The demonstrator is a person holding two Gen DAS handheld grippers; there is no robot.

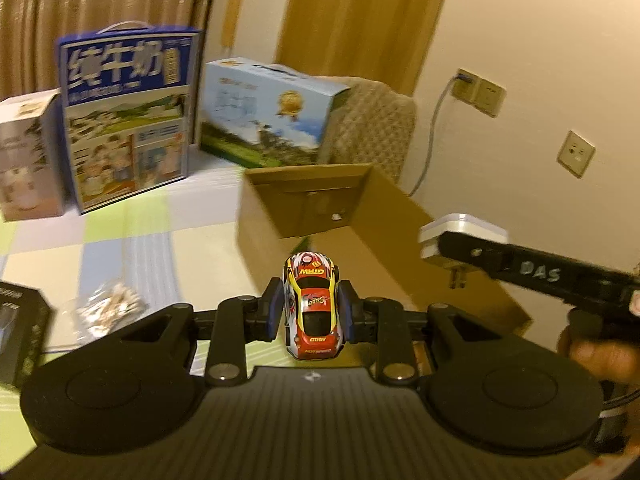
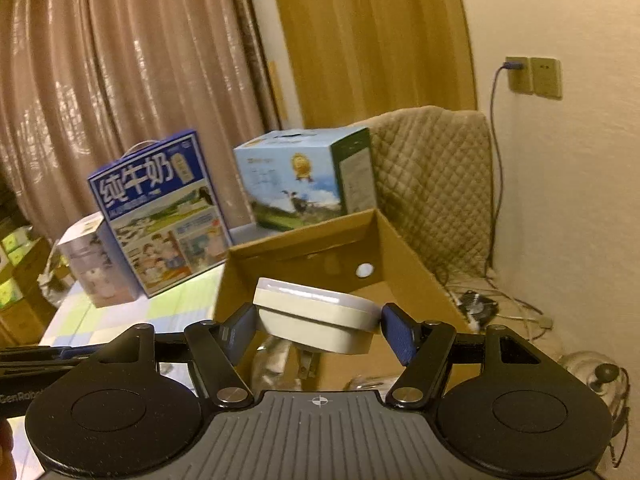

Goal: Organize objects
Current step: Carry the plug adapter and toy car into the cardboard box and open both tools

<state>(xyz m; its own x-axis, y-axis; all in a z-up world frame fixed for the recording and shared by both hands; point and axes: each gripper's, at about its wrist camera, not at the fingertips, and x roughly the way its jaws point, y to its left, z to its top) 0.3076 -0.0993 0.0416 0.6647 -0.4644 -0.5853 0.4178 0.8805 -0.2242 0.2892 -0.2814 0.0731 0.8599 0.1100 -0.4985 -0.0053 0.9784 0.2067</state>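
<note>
My left gripper (image 1: 311,313) is shut on a small red, yellow and white toy car (image 1: 313,307), held nose-forward just short of an open cardboard box (image 1: 400,224). My right gripper (image 2: 320,330) is shut on a white plug-in adapter (image 2: 318,314) with metal prongs underneath, held above the near edge of the same cardboard box (image 2: 396,248). In the left wrist view the right gripper (image 1: 448,248) comes in from the right with the adapter (image 1: 460,228), a hand behind it. A small white round thing (image 2: 365,270) lies inside the box.
A blue milk carton box (image 1: 128,116), a light blue carton (image 1: 272,112) and a white box (image 1: 28,152) stand at the back of the checkered table (image 1: 140,232). A clear bag of small pieces (image 1: 108,308) and a black box (image 1: 20,336) lie at left. A quilted chair (image 2: 432,192) is behind.
</note>
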